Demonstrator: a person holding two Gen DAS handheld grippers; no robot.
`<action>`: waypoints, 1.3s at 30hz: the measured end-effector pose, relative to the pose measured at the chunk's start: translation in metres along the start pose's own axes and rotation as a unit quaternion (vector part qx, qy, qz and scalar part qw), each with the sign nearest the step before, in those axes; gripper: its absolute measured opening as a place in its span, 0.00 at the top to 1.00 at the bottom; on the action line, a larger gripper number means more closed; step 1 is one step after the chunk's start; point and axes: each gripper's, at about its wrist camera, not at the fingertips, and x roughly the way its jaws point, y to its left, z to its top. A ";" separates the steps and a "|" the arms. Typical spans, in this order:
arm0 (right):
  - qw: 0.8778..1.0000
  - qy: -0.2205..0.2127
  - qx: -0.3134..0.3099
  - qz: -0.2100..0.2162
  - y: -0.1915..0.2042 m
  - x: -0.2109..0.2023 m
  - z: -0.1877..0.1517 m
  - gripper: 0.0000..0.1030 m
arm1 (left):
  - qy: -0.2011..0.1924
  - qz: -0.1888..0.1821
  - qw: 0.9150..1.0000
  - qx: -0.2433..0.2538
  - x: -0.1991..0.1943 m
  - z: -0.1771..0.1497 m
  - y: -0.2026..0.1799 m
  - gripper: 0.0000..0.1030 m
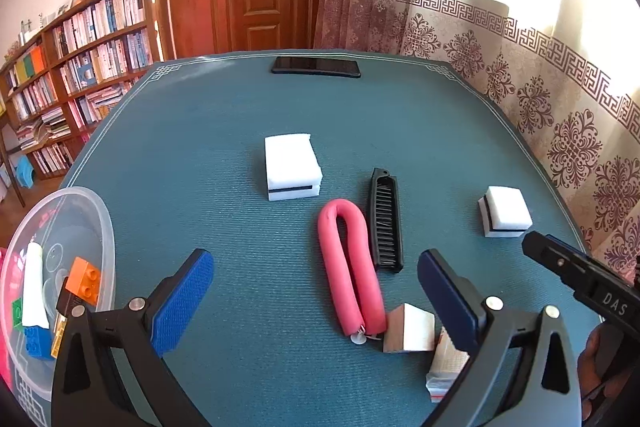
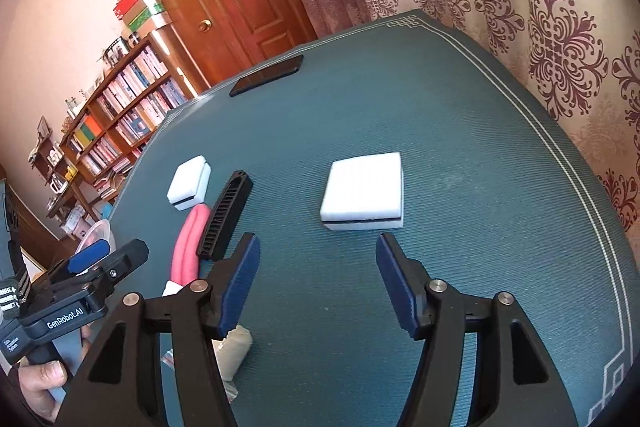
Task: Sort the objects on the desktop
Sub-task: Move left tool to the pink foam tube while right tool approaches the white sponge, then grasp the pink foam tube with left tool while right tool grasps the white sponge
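Note:
On the teal mat lie a bent pink foam roller (image 1: 350, 267), a black comb (image 1: 385, 219), two white sponges (image 1: 292, 166) (image 1: 505, 211), a small grey-and-white block (image 1: 408, 329) and a clear packet (image 1: 444, 363). My left gripper (image 1: 316, 301) is open, low over the roller's loose ends, nothing between its pads. My right gripper (image 2: 318, 281) is open just short of the nearer white sponge (image 2: 362, 191). From the right wrist view the comb (image 2: 227, 217), roller (image 2: 188, 247) and far sponge (image 2: 189, 182) lie to its left.
A clear plastic tub (image 1: 60, 267) at the left mat edge holds toy bricks and a white tube. A black phone (image 1: 316, 67) lies at the far edge. A bookshelf (image 1: 80, 67), wooden door and patterned curtain (image 1: 560, 99) surround the table.

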 end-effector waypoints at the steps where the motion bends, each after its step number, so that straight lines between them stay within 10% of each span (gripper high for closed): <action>1: 1.000 0.000 0.002 -0.002 -0.002 0.000 0.000 0.38 | 0.003 0.002 1.000 0.003 0.004 0.000 -0.002 0.01; 39: 1.000 0.018 0.005 -0.013 -0.008 0.011 -0.001 0.38 | 0.053 0.030 0.998 0.036 0.059 -0.007 0.005 0.01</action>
